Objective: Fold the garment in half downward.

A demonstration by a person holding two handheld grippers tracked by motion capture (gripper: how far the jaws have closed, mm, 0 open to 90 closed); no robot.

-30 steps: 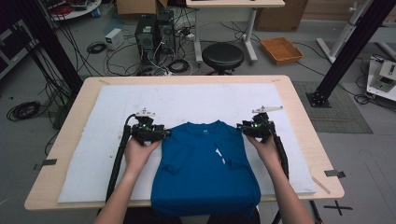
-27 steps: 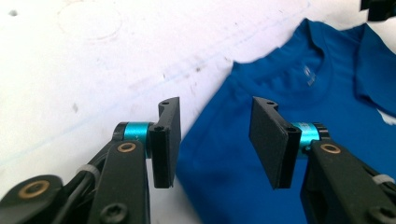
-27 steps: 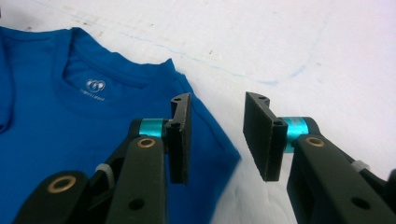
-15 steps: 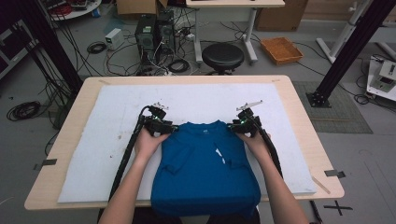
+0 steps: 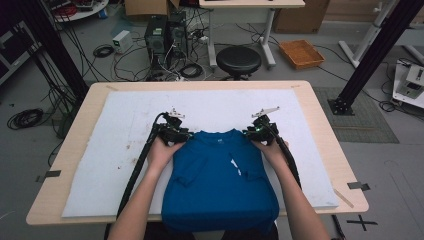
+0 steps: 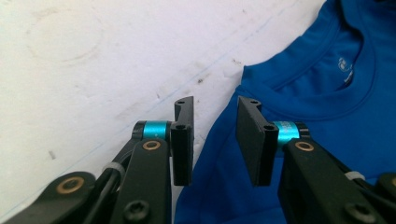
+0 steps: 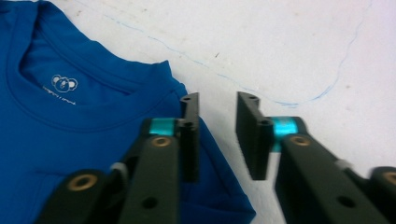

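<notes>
A blue T-shirt (image 5: 220, 175) lies folded on the white mat (image 5: 115, 150), collar to the far side, sleeves tucked in. My left gripper (image 5: 181, 135) sits at the shirt's left shoulder. In the left gripper view its jaws (image 6: 215, 140) have just been closing and straddle the shoulder edge of the shirt (image 6: 317, 93), with a gap still between the pads. My right gripper (image 5: 253, 132) sits at the right shoulder. Its jaws (image 7: 217, 137) have also been closing and stand apart over the edge of the shirt (image 7: 70, 130). Neither pair presses the cloth.
The mat covers most of the wooden table (image 5: 85, 115). Behind the table on the floor are a black stool (image 5: 238, 60), a computer tower (image 5: 162, 35), loose cables and an orange tray (image 5: 301, 52). Black frame posts stand at both sides.
Both grippers have moved inward along the far edge of the shirt, from beyond its shoulders onto its shoulder corners. The shirt has not shifted.
</notes>
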